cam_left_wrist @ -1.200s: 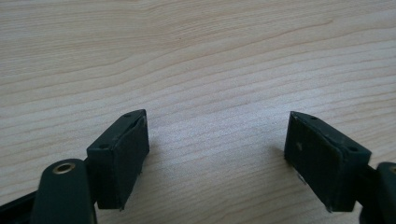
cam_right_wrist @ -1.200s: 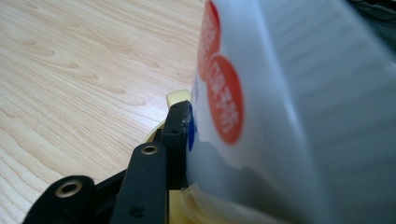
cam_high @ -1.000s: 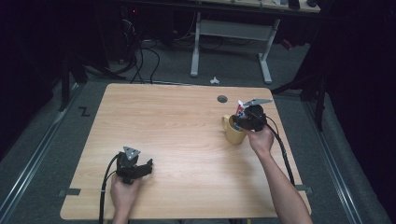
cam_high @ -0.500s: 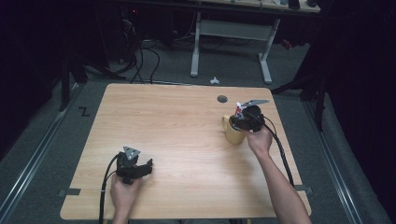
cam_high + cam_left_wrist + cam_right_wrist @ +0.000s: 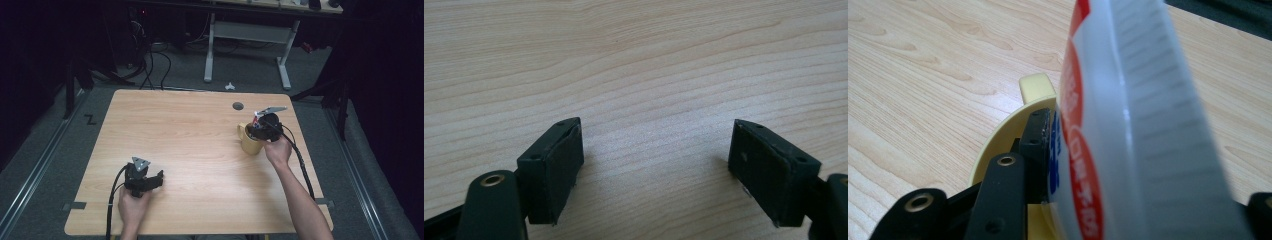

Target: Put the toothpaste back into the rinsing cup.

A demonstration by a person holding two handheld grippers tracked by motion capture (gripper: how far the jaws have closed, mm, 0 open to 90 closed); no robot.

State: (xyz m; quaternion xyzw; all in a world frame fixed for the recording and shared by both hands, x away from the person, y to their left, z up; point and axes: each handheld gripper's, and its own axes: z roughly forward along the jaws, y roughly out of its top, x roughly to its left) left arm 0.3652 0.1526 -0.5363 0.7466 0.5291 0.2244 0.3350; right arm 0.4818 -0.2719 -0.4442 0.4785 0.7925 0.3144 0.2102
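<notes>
A yellow mug [image 5: 248,143] stands at the right side of the wooden table [image 5: 190,130]. My right gripper [image 5: 258,128] hangs over its mouth, shut on a white tube [image 5: 1128,125] with red and blue print. In the right gripper view the tube stands upright in the yellow mug [image 5: 1034,88], with one black finger [image 5: 1038,135] pressed against its side; the other finger is hidden behind the tube. Near the table's front left, my left gripper [image 5: 156,179] lies low over bare wood. The left gripper view shows this left gripper [image 5: 656,150] open, with nothing between its fingers.
A round cable hole [image 5: 238,106] lies in the tabletop behind the mug. Beyond the far edge, a small white object [image 5: 229,86], loose cables [image 5: 150,60] and the legs of another desk [image 5: 285,65] are on the grey floor.
</notes>
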